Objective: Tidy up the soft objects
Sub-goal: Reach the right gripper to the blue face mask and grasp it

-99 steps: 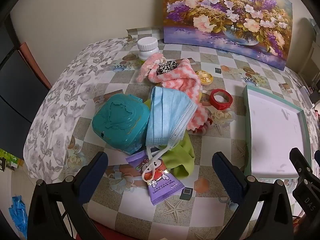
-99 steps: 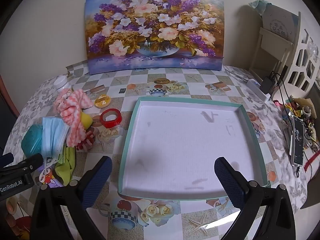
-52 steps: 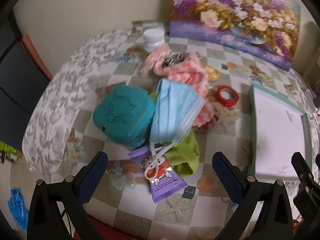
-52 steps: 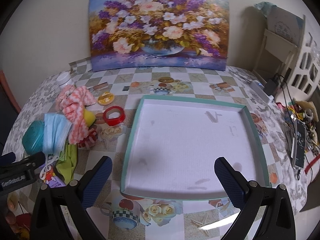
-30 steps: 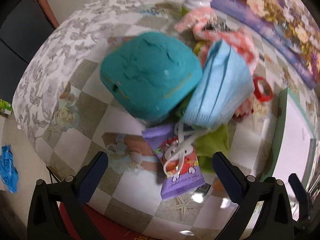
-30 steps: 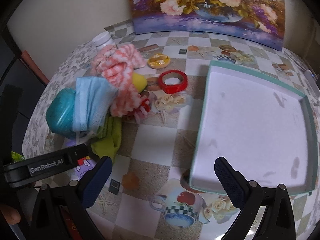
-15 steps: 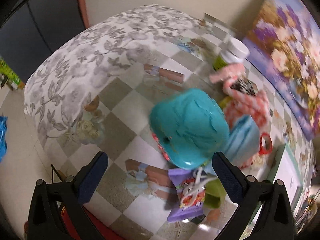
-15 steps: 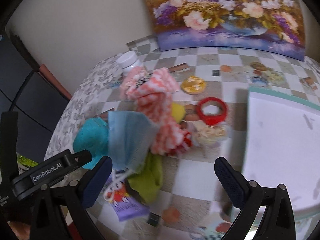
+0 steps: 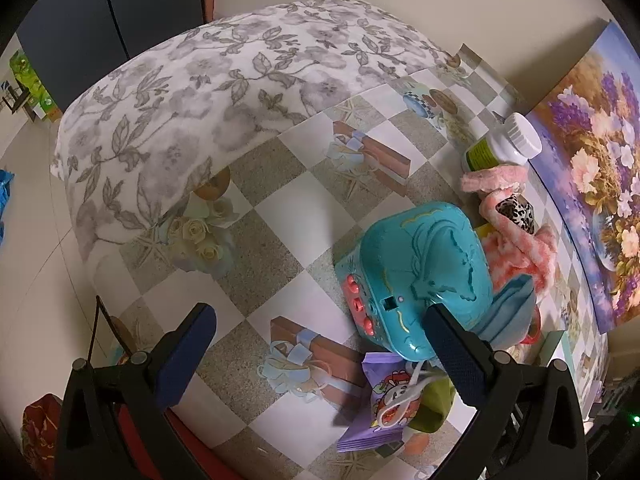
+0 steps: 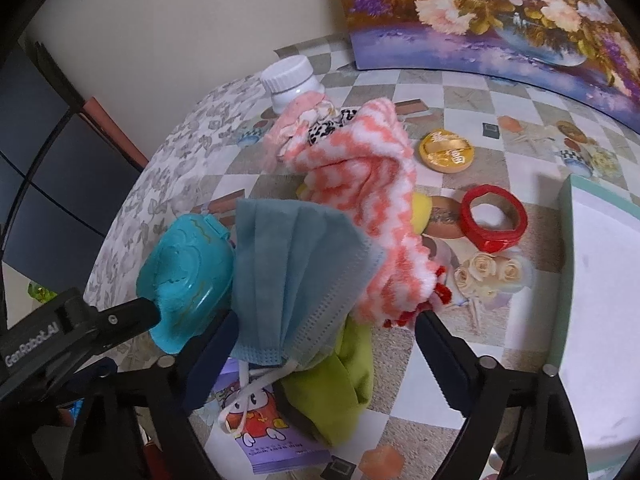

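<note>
A blue face mask (image 10: 296, 272) lies draped over a teal plastic box (image 10: 188, 276) and a green cloth (image 10: 344, 384). A pink-and-white fuzzy cloth (image 10: 372, 216) lies behind it, with a leopard-print scrunchie (image 10: 324, 130) at its far end. My right gripper (image 10: 328, 356) hangs just over the pile with its jaws closing. The mask's lower edge and the green cloth sit between its pads, not pinched. My left gripper (image 9: 320, 356) is open over bare tablecloth, its right finger beside the teal box (image 9: 424, 276).
A purple snack packet (image 10: 260, 432) pokes out under the mask's ear loops. A white-capped bottle (image 10: 290, 80), gold disc (image 10: 446, 150) and red tape roll (image 10: 492, 220) lie around the pile. A teal-rimmed white tray (image 10: 568, 248) sits right. The flower painting (image 10: 500, 12) leans on the wall.
My right gripper has swung left from the tray to the pile, and its jaws have narrowed a little. My left gripper has rolled and shifted left toward the table's edge.
</note>
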Motion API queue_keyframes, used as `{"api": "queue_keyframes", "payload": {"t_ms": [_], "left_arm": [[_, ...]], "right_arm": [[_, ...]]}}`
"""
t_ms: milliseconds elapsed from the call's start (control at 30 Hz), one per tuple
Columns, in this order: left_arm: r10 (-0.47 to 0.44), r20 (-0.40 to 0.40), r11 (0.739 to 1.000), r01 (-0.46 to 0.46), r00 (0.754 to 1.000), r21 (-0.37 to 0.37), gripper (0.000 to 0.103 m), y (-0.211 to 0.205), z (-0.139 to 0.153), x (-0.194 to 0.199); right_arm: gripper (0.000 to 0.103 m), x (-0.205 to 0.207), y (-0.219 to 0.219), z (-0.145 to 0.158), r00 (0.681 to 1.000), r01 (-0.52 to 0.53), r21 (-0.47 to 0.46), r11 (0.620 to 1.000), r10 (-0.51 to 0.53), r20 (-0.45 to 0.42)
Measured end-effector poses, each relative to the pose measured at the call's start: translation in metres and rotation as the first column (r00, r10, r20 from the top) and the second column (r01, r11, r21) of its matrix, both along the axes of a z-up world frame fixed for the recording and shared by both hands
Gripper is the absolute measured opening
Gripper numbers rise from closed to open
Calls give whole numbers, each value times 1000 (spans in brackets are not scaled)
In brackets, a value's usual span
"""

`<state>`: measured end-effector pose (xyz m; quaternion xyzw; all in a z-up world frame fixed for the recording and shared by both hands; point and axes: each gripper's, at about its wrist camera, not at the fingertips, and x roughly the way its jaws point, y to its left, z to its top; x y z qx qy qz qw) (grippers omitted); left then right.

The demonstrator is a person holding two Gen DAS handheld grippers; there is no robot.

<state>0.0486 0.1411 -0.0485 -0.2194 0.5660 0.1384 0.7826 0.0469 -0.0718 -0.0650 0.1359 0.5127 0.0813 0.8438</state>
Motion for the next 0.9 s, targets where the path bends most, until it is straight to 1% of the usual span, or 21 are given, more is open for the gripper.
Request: {"api": "queue_keyframes", "payload": {"t_ms": [67, 133, 200, 300, 367, 433, 500, 567, 600, 633, 733, 900], "left_arm": [[1, 2, 1000, -1, 1000, -11, 103, 1, 0, 0], [-2, 3, 1000, 2, 1000, -11, 103, 1, 0, -1], [-4, 4, 1000, 4, 1000, -9, 103, 1, 1, -2], [-5, 9, 1000, 5, 1000, 1, 103, 0, 3, -2], [-9, 11, 1000, 9, 1000, 6, 103, -1, 4, -2], [-14, 7, 1000, 14, 1000, 5, 103, -2, 4, -2], [-18, 2, 1000, 18, 1000, 5, 103, -2, 3, -1], [-23, 2, 1000, 23, 1000, 7, 103, -2, 4, -2], [-25, 3, 1000, 25, 1000, 9, 103, -3, 4, -2], [-27, 4, 1000, 27, 1000, 11, 103, -3, 5, -2], [-32, 8, 999, 31, 999, 19, 103, -4, 6, -2], [-41, 11, 999, 40, 999, 23, 103, -5, 6, -3]], "right_arm": [[86, 2, 1, -2, 1000, -3, 17, 1000, 4, -2], [81, 4, 2, -4, 1000, -4, 33, 999, 4, -6], [78, 5, 3, -5, 1000, -5, 41, 999, 5, -6], [68, 7, 7, -5, 1000, -16, 56, 998, 16, -5], [64, 8, 10, -7, 1000, -23, 62, 998, 24, -11], [55, 9, 11, -10, 999, -33, 79, 996, 35, -20], [50, 9, 13, -12, 999, -38, 80, 996, 40, -26], [48, 9, 13, -12, 999, -41, 82, 996, 43, -27], [44, 9, 12, -12, 999, -36, 81, 996, 38, -28], [37, 8, 11, -12, 999, -28, 82, 996, 31, -30], [26, 7, 3, -13, 999, -7, 115, 993, 12, -37], [17, 5, -2, -9, 1000, -1, 134, 991, 5, -27]]}}
